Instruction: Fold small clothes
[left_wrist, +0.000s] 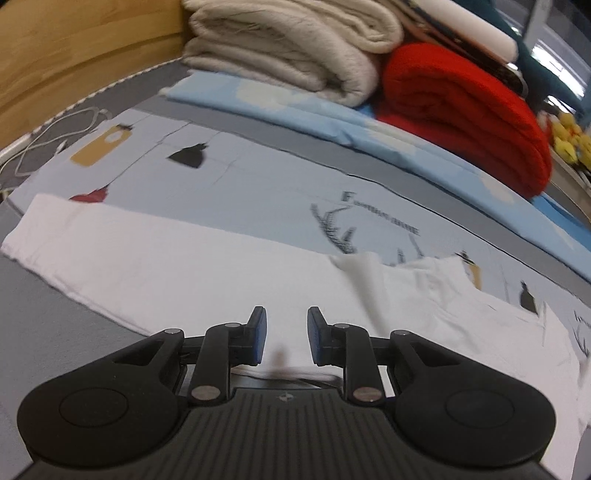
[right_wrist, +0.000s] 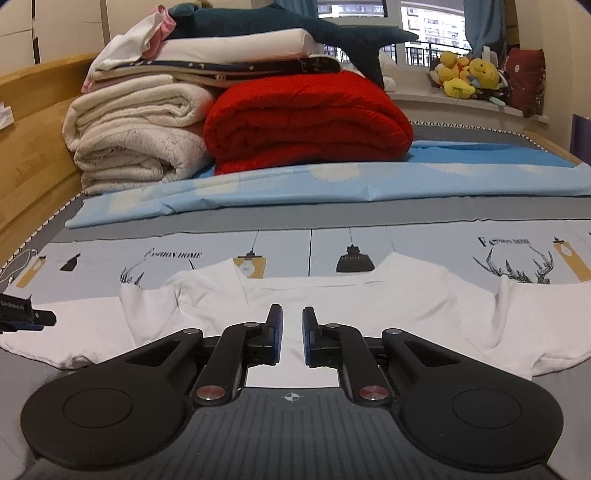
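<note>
White T-shirt (right_wrist: 332, 306): spread flat on the bed (right_wrist: 332, 218), over a pale printed sheet (right_wrist: 424, 254), neckline away from the cameras. Right gripper (right_wrist: 292, 341): above the shirt's middle, jaws narrowly parted, nothing between them. Left gripper (left_wrist: 286, 341): over the shirt's near edge, jaws slightly wider, no cloth pinched. Red blanket (right_wrist: 306, 122) stacked behind.

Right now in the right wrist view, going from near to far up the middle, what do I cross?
Right gripper → white T-shirt → printed lamp sheet → light blue sheet → red blanket → window.
</note>
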